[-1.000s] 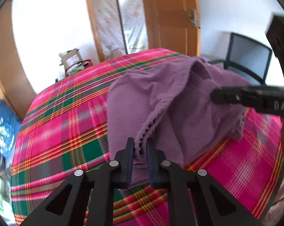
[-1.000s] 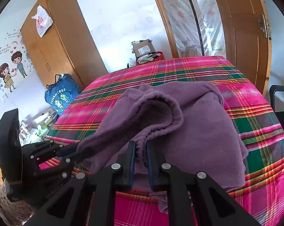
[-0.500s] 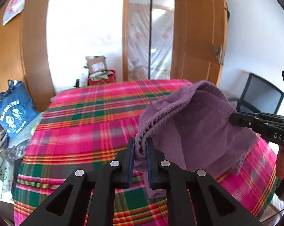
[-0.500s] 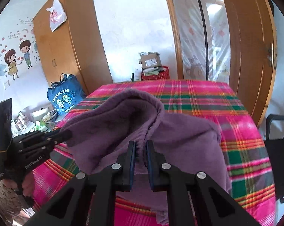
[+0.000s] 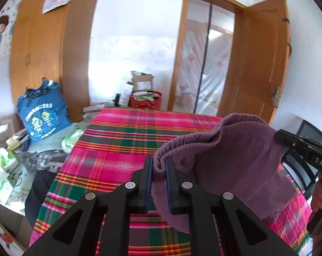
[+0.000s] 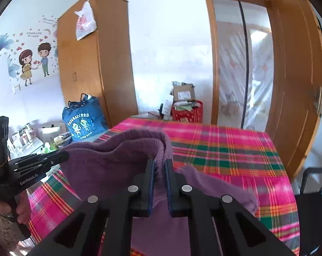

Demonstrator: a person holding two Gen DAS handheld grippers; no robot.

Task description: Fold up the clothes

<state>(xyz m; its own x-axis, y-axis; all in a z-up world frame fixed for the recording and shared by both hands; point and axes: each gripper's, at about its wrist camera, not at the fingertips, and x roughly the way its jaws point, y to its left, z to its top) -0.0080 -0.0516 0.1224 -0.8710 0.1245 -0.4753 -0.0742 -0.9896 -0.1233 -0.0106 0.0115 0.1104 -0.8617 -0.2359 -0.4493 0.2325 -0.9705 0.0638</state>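
Left wrist view: my left gripper (image 5: 159,166) fingers clamp ribbed hem of purple knit garment (image 5: 229,162); my right gripper (image 6: 160,167) fingers pinch same hem further along. Garment hangs between both, lower part draped on pink-green plaid-covered bed (image 5: 122,140). Step: lift and spread. Next move calls for pulling hem taut, laying flat.

A tall orange-brown wooden wardrobe (image 6: 92,64) stood behind a blue printed tote bag (image 6: 84,123), near a red basket of cardboard boxes (image 6: 187,112).
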